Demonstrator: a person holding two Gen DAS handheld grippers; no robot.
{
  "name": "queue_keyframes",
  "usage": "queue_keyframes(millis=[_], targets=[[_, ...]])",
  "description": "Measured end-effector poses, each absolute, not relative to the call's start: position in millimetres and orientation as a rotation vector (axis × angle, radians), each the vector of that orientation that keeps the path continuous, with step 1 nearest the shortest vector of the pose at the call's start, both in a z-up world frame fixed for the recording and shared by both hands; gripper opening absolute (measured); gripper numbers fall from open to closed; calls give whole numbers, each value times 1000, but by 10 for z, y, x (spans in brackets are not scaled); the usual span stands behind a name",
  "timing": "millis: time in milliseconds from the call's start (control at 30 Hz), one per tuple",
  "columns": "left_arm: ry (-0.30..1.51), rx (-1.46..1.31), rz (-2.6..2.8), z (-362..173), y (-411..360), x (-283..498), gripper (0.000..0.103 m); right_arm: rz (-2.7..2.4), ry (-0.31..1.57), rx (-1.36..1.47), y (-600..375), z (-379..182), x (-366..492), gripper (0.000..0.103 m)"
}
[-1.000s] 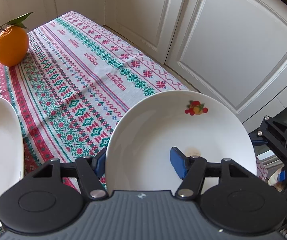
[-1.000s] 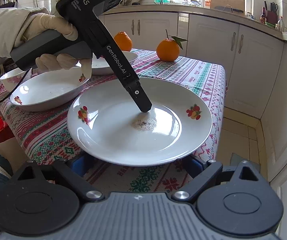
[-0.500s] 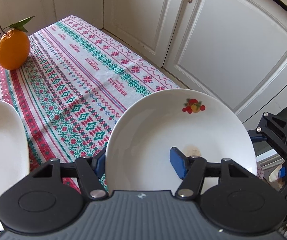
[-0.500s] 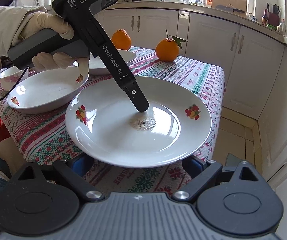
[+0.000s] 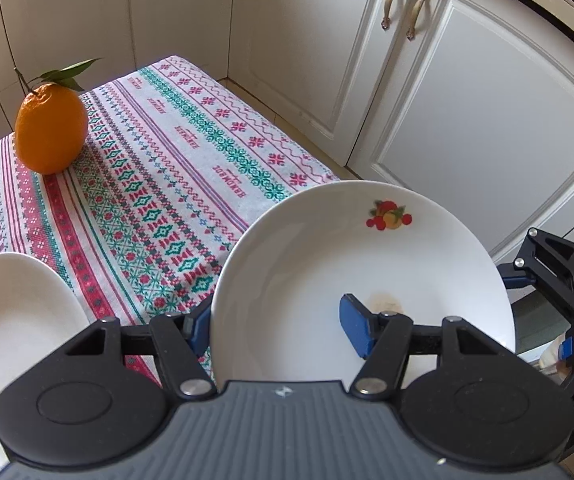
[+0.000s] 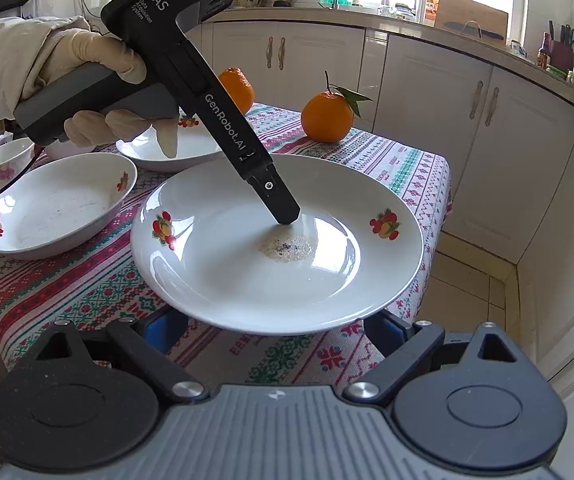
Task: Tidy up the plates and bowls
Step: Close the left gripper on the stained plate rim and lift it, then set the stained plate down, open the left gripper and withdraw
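Observation:
A large white plate (image 6: 247, 280) with fruit prints and a brown stain at its middle hangs above the table's near corner; it also shows in the left wrist view (image 5: 327, 264). My left gripper (image 5: 275, 328) is shut on the plate's rim, one blue pad (image 5: 357, 330) inside and one outside; it also shows in the right wrist view (image 6: 283, 212). My right gripper (image 6: 275, 330) is open below the plate's near edge, its blue pads (image 6: 159, 328) under the rim. A shallow white bowl (image 6: 55, 204) sits on the left. Another dish (image 6: 175, 152) lies behind it.
Two oranges (image 6: 327, 118) (image 6: 237, 86) stand at the table's far side, one also in the left wrist view (image 5: 49, 126). A small cup (image 6: 1, 164) sits far left. The patterned tablecloth (image 5: 159, 184) covers the table. White cabinets (image 5: 467, 100) stand close on the right.
The plate has risen and tilted with my left gripper, moving a little away from the cabinets. My right gripper stays under its near edge.

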State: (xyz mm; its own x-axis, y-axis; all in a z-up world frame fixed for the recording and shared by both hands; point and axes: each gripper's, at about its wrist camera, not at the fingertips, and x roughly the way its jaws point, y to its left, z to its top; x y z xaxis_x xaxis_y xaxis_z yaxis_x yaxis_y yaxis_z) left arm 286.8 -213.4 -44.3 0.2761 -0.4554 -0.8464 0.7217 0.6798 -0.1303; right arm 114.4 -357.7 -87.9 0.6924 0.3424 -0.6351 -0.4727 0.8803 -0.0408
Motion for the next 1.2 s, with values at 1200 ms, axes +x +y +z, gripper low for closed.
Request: queue_keyframes(millis=[1200], targets=[[829,334,-729,-48,-1861,2494,90,339,634,-291,-3421,-649,1009,103]])
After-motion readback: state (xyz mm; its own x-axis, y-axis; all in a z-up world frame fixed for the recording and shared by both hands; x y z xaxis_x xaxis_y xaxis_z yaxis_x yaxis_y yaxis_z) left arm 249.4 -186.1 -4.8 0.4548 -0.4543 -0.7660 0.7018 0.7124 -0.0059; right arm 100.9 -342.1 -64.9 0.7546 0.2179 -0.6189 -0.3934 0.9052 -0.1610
